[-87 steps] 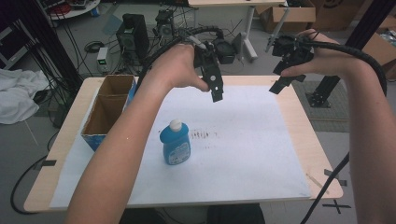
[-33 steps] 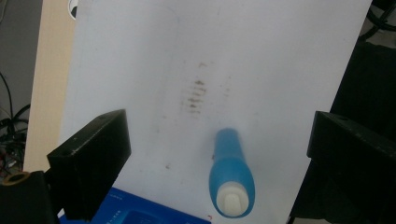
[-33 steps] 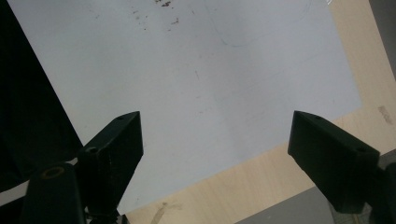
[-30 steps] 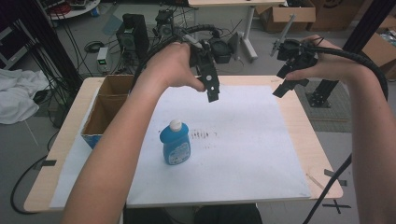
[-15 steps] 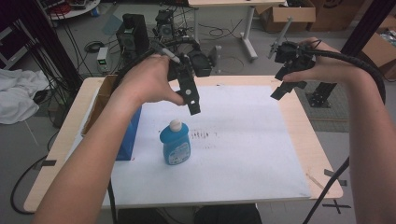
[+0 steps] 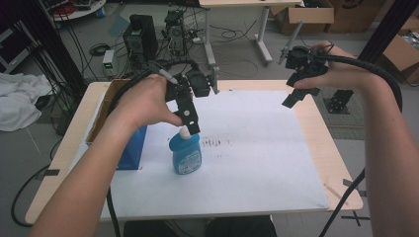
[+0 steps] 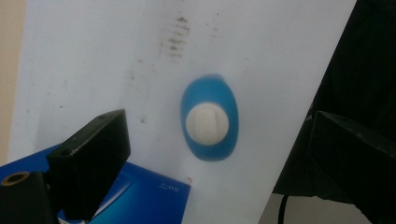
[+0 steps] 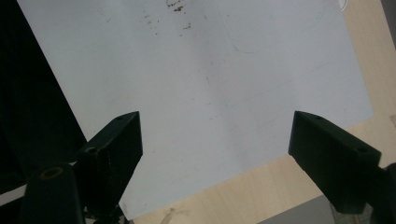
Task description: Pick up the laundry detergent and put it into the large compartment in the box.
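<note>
White sheet [image 6: 257,163] on wooden table [image 6: 341,168], cables [image 6: 64,69] behind

Light wood table [image 6: 321,143], rounded corners, most of top under a white sheet [image 6: 257,168] w/ dark smudges near centre. On the sheet: blue bottle [image 6: 186,154], upright, white cap. At left edge a blue box [image 6: 132,148], open top, partly on sheet. Tape bits on table's front corners.

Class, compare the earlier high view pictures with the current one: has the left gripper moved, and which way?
Yes. The left gripper has swung left and down from above the white sheet's far edge, and now hangs open just over the blue bottle's cap.
</note>
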A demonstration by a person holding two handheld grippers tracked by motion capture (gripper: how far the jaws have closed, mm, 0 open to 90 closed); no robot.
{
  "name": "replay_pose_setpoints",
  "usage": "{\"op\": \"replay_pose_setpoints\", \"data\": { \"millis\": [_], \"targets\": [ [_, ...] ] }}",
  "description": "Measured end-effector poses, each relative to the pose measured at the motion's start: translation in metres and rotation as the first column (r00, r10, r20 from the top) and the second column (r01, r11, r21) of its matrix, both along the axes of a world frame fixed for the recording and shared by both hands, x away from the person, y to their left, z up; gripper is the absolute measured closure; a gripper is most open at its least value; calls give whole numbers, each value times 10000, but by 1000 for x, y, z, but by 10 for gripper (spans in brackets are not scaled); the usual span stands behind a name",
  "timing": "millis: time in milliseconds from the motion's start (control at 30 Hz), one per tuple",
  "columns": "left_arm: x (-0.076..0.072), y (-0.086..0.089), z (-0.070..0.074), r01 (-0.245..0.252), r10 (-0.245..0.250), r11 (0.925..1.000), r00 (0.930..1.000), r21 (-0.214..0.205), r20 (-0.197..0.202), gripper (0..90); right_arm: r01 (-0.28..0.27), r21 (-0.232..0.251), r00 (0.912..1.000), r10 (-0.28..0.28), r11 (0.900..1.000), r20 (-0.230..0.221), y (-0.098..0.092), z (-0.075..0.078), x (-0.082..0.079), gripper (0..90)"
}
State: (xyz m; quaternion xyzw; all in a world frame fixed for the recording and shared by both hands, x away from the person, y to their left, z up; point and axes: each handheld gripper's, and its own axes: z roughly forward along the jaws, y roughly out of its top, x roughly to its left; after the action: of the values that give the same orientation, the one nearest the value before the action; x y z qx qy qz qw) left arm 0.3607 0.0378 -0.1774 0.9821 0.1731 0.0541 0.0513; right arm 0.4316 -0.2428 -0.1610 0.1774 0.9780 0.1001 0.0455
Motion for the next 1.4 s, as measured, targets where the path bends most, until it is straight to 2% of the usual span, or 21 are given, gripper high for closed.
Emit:
{"op": "replay_pose_setpoints", "data": {
  "millis": [100,600,1000,1400],
  "targets": [
    [-1,4,-12,-93,93,10000,9999,11,-50,64,-2,2,10000,2,10000,-14,0,-1,0,175],
    [2,19,-44,-343,344,9994,9987,16,-387,64,-41,-72,10000,41,10000,-52,3,-4,0,175],
    [4,14,-64,-253,266,9994,9979,221,-590,66,-91,-94,9999,91,9999,-48,6,-6,-2,175],
    [7,10,-89,-366,395,9986,9962,376,-774,67,-134,-77,9999,134,9999,-35,6,-6,-3,175]
  ]
}}
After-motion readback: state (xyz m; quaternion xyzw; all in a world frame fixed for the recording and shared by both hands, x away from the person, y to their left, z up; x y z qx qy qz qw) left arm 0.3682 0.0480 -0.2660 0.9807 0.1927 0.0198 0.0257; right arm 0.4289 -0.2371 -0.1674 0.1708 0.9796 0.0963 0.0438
